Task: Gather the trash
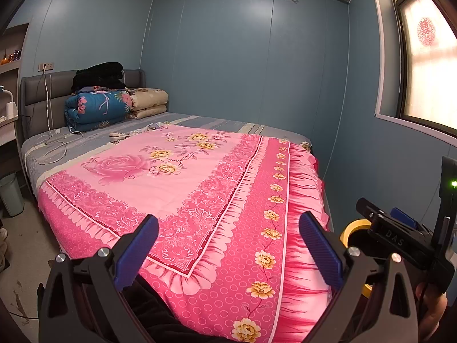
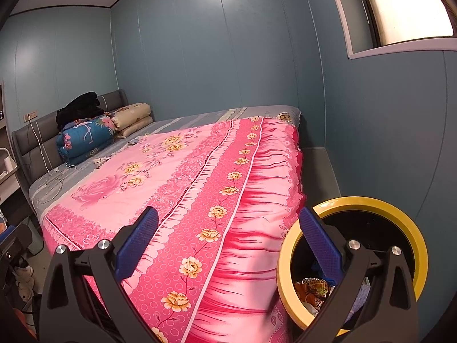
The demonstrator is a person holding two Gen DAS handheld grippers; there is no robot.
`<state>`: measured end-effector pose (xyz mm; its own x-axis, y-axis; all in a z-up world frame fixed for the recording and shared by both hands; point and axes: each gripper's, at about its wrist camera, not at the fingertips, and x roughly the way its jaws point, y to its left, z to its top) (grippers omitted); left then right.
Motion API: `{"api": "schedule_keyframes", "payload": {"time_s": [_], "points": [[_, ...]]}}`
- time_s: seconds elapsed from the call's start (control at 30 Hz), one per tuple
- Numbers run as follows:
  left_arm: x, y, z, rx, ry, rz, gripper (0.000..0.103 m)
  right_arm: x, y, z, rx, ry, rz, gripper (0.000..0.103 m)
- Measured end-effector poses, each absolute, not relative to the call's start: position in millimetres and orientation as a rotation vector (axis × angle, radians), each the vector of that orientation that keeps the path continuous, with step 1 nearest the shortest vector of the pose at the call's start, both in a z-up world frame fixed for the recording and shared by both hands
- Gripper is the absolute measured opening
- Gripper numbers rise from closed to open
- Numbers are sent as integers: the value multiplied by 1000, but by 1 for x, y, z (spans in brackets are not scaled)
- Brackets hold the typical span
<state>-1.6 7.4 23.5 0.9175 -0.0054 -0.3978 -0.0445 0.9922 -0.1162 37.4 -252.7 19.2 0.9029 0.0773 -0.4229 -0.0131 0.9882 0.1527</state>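
Note:
A trash bin with a yellow rim (image 2: pixel 411 228) stands on the floor at the bed's right corner; crumpled wrappers (image 2: pixel 314 288) lie inside it. Its rim also shows in the left wrist view (image 1: pixel 352 227). My right gripper (image 2: pixel 228 243) is open and empty, its right finger over the bin's mouth. My left gripper (image 1: pixel 228 245) is open and empty above the foot of the bed. The right gripper's body shows in the left wrist view (image 1: pixel 400 234). Small light items (image 1: pixel 121 135) lie on the bed near the pink cover's far edge; I cannot tell what they are.
A bed with a pink floral cover (image 1: pixel 182 177) fills the room. Folded quilts (image 1: pixel 100 108) and dark clothes sit at the grey headboard. White cables (image 1: pixel 54 145) lie on the mattress. A pale bin (image 1: pixel 11 194) stands left of the bed. Blue walls and a window (image 1: pixel 428 65) enclose it.

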Motion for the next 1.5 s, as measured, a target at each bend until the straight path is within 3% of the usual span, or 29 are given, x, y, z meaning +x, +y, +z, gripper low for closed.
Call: {"api": "schedule_keyframes", "payload": {"time_s": [1.5], "points": [[2, 5, 17, -129, 436, -9, 95, 41, -257, 13, 174, 474, 21, 95]]}}
